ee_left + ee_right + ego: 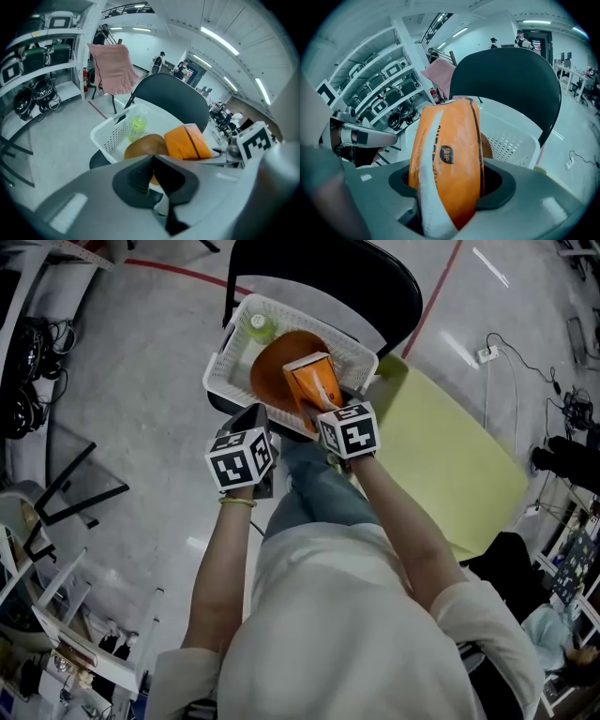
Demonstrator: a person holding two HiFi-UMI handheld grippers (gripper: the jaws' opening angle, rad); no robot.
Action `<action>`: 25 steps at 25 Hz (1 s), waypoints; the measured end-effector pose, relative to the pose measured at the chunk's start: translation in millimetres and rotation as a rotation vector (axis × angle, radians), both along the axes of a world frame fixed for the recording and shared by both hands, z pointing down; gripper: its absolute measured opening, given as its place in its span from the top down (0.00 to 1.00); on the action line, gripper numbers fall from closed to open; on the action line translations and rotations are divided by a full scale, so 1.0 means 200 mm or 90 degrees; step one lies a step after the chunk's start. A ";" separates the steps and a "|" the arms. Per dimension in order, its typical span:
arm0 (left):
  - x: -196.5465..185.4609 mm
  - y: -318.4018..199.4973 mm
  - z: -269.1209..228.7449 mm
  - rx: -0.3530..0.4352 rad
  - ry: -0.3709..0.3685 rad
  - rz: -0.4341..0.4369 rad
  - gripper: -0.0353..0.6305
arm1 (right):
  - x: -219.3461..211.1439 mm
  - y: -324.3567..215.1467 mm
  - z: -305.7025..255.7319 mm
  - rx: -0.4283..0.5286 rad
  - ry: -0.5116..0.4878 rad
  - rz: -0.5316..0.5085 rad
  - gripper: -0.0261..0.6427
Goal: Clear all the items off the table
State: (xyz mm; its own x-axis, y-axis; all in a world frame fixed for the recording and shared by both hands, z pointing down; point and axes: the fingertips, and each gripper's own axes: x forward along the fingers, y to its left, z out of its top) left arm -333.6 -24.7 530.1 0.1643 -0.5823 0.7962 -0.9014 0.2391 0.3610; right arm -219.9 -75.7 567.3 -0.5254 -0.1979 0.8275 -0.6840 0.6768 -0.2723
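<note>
My right gripper (319,412) is shut on an orange snack packet (314,381), which hangs over a white slotted basket (221,364) on a black chair (375,277). In the right gripper view the packet (450,154) stands upright between the jaws of the right gripper (447,190). Inside the basket lie an orange-brown bowl (270,367) and a green bottle (259,327). My left gripper (251,420) hovers at the basket's near rim, shut and empty. The left gripper view has that gripper (153,161), the bowl (144,144), the bottle (137,126) and the packet (187,140).
A yellow-green table (441,456) lies to the right of the chair. Grey floor with red tape lines surrounds it. Cables (28,371) and a metal frame (75,488) are at the left, shelving with gear (37,61) farther off.
</note>
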 end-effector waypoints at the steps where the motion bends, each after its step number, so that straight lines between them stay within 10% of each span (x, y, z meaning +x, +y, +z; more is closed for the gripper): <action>1: -0.01 -0.01 0.01 -0.003 0.001 -0.002 0.93 | -0.01 -0.01 0.02 -0.004 0.003 -0.002 0.51; 14: -0.01 -0.07 0.08 -0.018 0.012 -0.008 0.93 | -0.03 -0.06 0.12 -0.026 0.012 0.005 0.49; 19: -0.01 -0.07 0.08 -0.015 0.013 -0.008 0.93 | -0.05 -0.09 0.11 -0.009 -0.011 0.037 0.28; 25: -0.01 -0.05 0.07 -0.013 0.012 -0.011 0.93 | -0.04 -0.09 0.10 -0.011 -0.016 0.046 0.28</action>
